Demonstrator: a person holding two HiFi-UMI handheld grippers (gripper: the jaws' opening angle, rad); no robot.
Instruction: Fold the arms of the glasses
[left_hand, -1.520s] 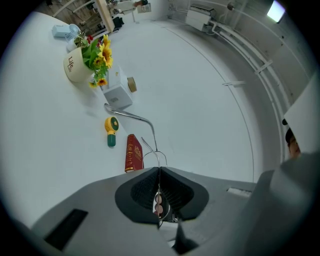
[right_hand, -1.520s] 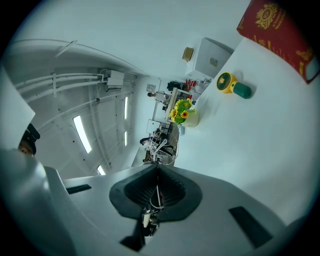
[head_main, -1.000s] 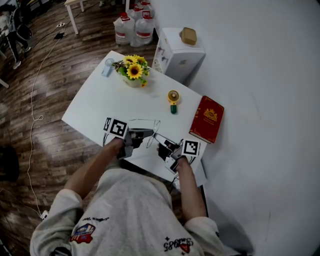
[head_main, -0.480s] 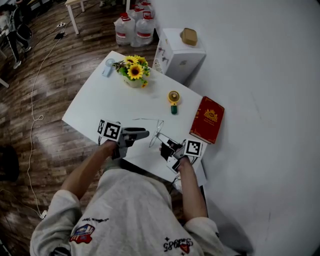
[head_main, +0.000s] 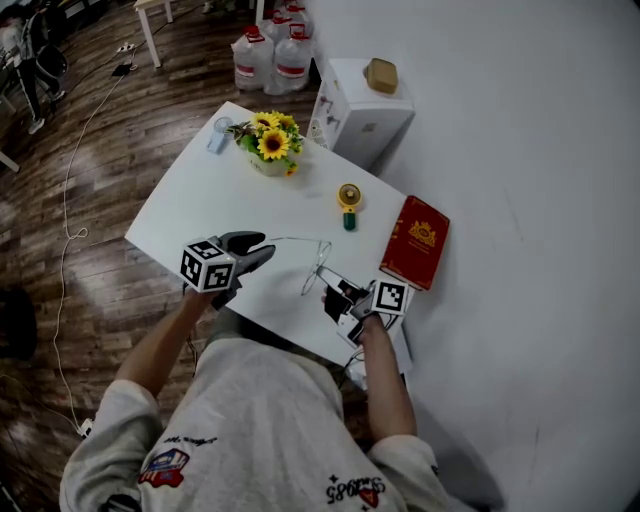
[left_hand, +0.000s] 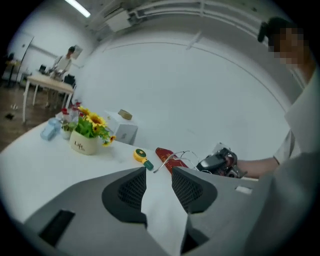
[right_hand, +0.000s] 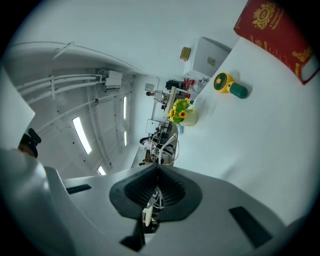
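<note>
The thin wire glasses (head_main: 312, 263) hang just over the white table (head_main: 200, 210), and my right gripper (head_main: 336, 291) is shut on their right end. One arm (head_main: 288, 240) sticks out to the left. In the right gripper view the frame (right_hand: 166, 144) shows just past the shut jaws of the right gripper (right_hand: 157, 168). My left gripper (head_main: 262, 248) is left of the glasses and apart from them. It is open, its jaws have just been closing a little, and nothing is between them. In the left gripper view the left gripper (left_hand: 159, 173) points at the glasses (left_hand: 176, 156).
A pot of sunflowers (head_main: 268, 148), a pale blue object (head_main: 217, 134), a small yellow-and-green fan (head_main: 347, 203) and a red book (head_main: 416, 240) lie on the table's far half. Behind stand a white cabinet (head_main: 365, 112) and water bottles (head_main: 270, 56).
My left gripper has let go of the glasses, opened, rolled and drawn away to the left. The right gripper has kept still with the glasses in it.
</note>
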